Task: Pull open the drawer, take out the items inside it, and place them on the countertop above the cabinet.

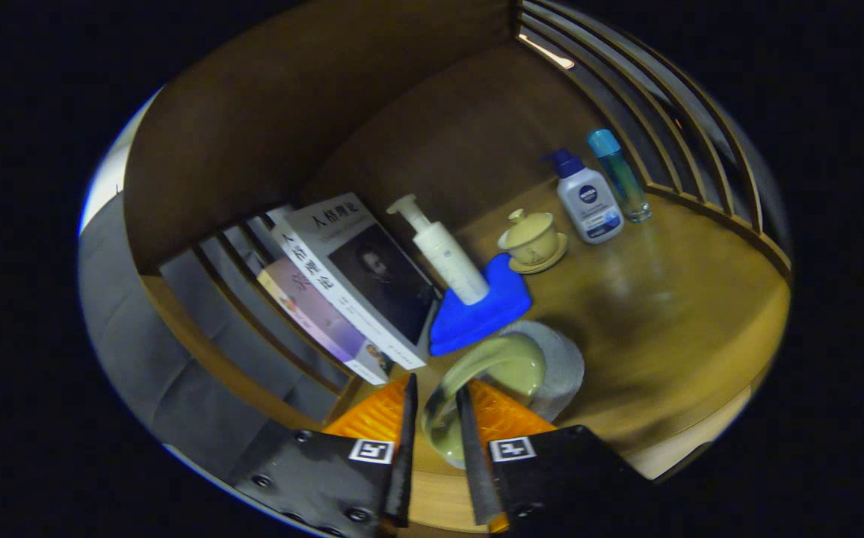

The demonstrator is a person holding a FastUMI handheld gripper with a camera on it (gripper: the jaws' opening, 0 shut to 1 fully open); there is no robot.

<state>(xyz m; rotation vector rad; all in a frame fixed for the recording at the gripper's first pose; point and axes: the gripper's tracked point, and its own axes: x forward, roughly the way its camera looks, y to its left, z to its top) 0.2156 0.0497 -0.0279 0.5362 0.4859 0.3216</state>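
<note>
The gripper [436,441], fingers nearly closed on a tape roll [510,373], sits above the wooden countertop [671,314] enclosed by slatted rails [649,112].

Pump bottle [447,254] on cloth [477,310] (beside books [350,284])

The warm brown wooden countertop [649,299] shines glossy, throwing back soft reflections. The pale green round bowl [492,373] looks glazed and smooth, as does the cream lidded ceramic cup [529,237]. The white pump bottle [447,258] reads as matt plastic (its blue triangular base [477,314] looks rubbery). The paperback books [361,280] carry satin paper covers. The grey round pad [563,366] seems rough.
</note>
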